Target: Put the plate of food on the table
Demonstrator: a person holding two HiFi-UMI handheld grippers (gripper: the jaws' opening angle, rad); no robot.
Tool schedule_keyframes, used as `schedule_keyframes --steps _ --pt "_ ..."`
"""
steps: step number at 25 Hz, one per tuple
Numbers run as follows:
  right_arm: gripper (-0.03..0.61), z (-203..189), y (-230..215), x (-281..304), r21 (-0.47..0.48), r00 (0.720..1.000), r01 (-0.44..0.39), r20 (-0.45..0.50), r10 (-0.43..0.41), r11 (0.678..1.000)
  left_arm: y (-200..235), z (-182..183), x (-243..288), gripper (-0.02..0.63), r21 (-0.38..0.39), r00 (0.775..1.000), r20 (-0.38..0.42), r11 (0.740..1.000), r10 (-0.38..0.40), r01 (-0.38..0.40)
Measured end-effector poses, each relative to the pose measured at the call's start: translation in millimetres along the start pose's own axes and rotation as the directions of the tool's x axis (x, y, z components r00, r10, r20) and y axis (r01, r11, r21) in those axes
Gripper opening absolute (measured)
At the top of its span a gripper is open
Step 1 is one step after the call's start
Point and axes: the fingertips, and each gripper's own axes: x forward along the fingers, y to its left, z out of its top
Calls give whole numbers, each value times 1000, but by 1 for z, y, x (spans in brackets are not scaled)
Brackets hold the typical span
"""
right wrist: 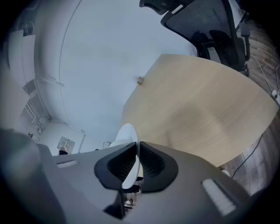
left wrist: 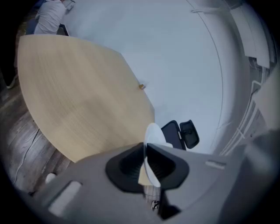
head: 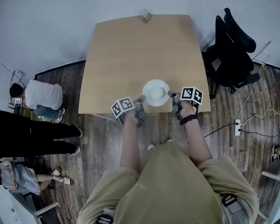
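Over the near edge of the light wooden tabletop, the head view shows the round white plate pinched between the left gripper and the right gripper, one at each side. I cannot tell whether it touches the wood. In the left gripper view, the jaws are clamped on the plate's thin rim. The right gripper view shows the same pinch on the opposite rim. The plate is best held level, set down further in from the edge, and released only once it sits flat.
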Motion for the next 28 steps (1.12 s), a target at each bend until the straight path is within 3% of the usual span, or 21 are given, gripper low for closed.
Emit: schedule_keyframes --steps 12,22,28 --pt "29 26 -27 -21 -21 999 -26 -41 25 999 -15 -28 30 23 -21 999 30 999 34 -33" --pt "25 20 -43 -27 2 993 -81 -83 81 997 -6 -60 28 26 -71 995 62 995 74 -70" --pt "25 23 -46 -16 11 993 -79 -88 80 997 2 -53 34 26 -86 995 62 994 79 -73"
